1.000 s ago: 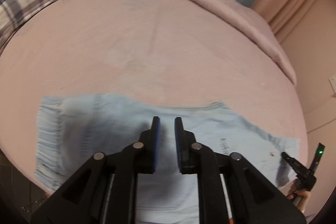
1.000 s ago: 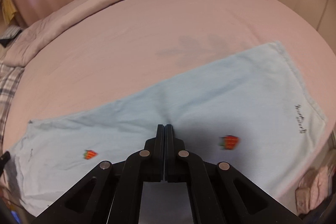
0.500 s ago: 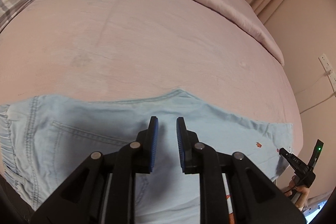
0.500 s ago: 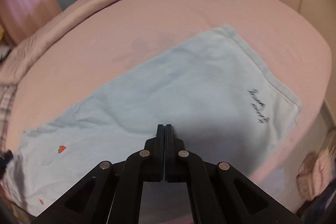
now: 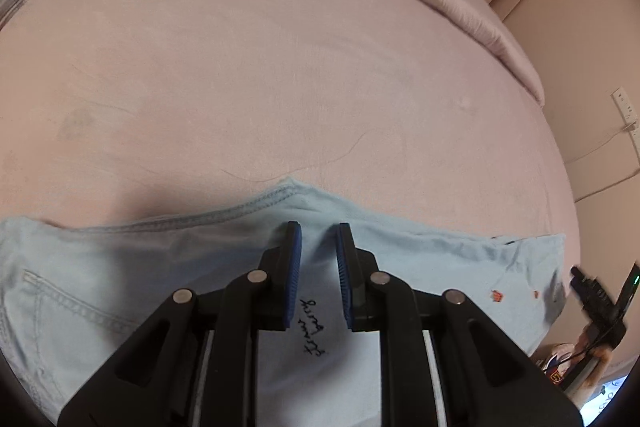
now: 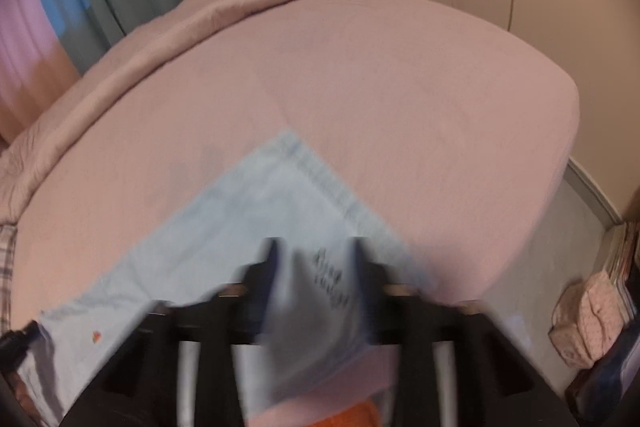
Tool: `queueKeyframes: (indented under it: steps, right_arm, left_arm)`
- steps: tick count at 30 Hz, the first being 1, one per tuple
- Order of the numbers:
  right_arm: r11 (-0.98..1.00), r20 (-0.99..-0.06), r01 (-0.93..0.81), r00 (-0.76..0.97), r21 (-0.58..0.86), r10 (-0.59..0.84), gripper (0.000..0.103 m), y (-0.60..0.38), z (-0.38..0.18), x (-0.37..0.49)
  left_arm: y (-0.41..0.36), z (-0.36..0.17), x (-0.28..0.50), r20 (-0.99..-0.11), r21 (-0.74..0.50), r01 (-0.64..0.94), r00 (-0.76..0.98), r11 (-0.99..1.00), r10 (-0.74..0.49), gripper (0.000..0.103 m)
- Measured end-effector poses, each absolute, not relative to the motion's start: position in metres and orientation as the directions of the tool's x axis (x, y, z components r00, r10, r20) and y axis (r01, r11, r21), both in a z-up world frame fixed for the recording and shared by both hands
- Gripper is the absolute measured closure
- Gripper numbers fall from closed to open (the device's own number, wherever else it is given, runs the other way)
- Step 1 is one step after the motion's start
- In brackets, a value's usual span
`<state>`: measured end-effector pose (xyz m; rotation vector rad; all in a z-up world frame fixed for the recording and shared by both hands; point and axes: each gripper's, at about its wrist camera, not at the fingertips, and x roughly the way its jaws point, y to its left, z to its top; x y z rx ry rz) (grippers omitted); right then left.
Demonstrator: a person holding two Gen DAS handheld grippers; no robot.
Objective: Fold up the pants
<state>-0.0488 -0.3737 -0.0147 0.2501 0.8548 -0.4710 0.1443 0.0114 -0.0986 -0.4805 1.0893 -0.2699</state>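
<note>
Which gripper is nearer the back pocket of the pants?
Left. The left gripper hangs over the pants' middle, the back pocket to its left. The right gripper, jaws just opening with cloth between them, is at the hem end.

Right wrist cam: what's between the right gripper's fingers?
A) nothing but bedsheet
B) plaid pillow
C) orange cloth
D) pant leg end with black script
D: the light blue pants lie under the right gripper, whose jaws have just been opening, with the black script showing between them.
</note>
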Motion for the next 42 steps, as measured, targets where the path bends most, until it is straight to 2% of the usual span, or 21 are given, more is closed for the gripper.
queueKeyframes:
  steps: [8, 11, 14, 21, 26, 28, 31, 32, 33, 36, 39, 42]
  right_arm:
    - [0.912, -0.812, 0.408, 0.548, 0.048, -0.202, 0.049, -0.389, -0.018, 0.021]
    - [0.905, -0.835, 0.426, 0.503, 0.012, -0.226, 0.049, -0.393, -0.035, 0.046]
    - [0.903, -0.844, 0.429, 0.493, 0.024, -0.212, 0.081, -0.396, -0.046, 0.054]
    - [0.885, -0.787, 0.460, 0.573, 0.078, -0.228, 0.094, -0.403, -0.030, 0.040]
    - [0.883, -0.831, 0.469, 0.494, 0.008, -0.255, 0.094, -0.403, -0.060, 0.057]
    - [0.882, -0.819, 0.472, 0.508, 0.005, -0.267, 0.093, -0.402, -0.054, 0.055]
    - [0.873, -0.796, 0.486, 0.537, 0.021, -0.280, 0.072, -0.403, -0.035, 0.037]
    - [0.873, -0.781, 0.487, 0.551, 0.016, -0.293, 0.060, -0.402, -0.028, 0.027]
    - [0.871, -0.763, 0.492, 0.563, 0.002, -0.317, 0.054, -0.400, -0.019, 0.013]
    - [0.858, -0.736, 0.514, 0.579, -0.004, -0.350, 0.054, -0.402, -0.005, -0.027]
    - [0.835, -0.755, 0.548, 0.570, 0.055, -0.325, 0.054, -0.413, -0.009, -0.061]
    - [0.836, -0.781, 0.543, 0.558, 0.087, -0.281, 0.054, -0.410, -0.021, -0.073]
  left_arm:
    - [0.015, -0.112, 0.151, -0.772, -0.543, -0.042, 0.418, 0.839, -0.479, 0.085]
    - [0.018, -0.114, 0.151, -0.758, -0.570, -0.042, 0.413, 0.820, -0.506, 0.085]
    - [0.016, -0.113, 0.149, -0.760, -0.558, -0.022, 0.414, 0.829, -0.501, 0.085]
    - [0.009, -0.114, 0.148, -0.770, -0.529, -0.005, 0.422, 0.849, -0.478, 0.085]
    - [0.009, -0.110, 0.145, -0.783, -0.522, -0.031, 0.412, 0.852, -0.465, 0.085]
    - [0.006, -0.102, 0.140, -0.793, -0.515, -0.045, 0.404, 0.856, -0.456, 0.080]
    - [-0.002, -0.082, 0.118, -0.748, -0.550, 0.034, 0.425, 0.834, -0.510, 0.071]
    - [-0.004, -0.078, 0.111, -0.740, -0.552, 0.054, 0.430, 0.832, -0.518, 0.069]
    - [-0.008, -0.073, 0.102, -0.731, -0.551, 0.074, 0.436, 0.831, -0.524, 0.066]
    - [-0.019, -0.069, 0.077, -0.710, -0.577, 0.117, 0.418, 0.809, -0.567, 0.064]
    - [-0.031, -0.075, 0.061, -0.700, -0.615, 0.140, 0.356, 0.776, -0.619, 0.064]
    - [-0.045, -0.079, 0.050, -0.714, -0.601, 0.173, 0.322, 0.780, -0.621, 0.064]
